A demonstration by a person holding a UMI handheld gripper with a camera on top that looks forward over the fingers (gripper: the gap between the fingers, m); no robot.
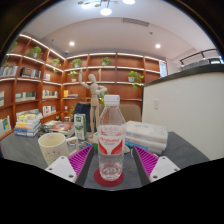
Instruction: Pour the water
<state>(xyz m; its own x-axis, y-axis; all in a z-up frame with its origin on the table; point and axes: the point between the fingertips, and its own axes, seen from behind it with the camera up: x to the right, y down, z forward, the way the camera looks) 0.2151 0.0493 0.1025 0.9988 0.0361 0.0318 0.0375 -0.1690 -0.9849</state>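
Note:
A clear plastic water bottle (111, 130) with a red label and a white cap stands upright on a round red coaster (110, 179) on the grey table (180, 150). My gripper (112, 162) is open. The bottle stands between the two fingers, with a gap to the magenta pad on each side (80, 158). A cream cup (52, 148) stands on the table just left of the left finger, open side up. I cannot see inside it.
A white packet (146, 135) lies on the table beyond the right finger. A stack of books (28, 123) sits at the far left. Wooden shelves (60, 80) line the back wall, and a white counter (185, 105) rises to the right.

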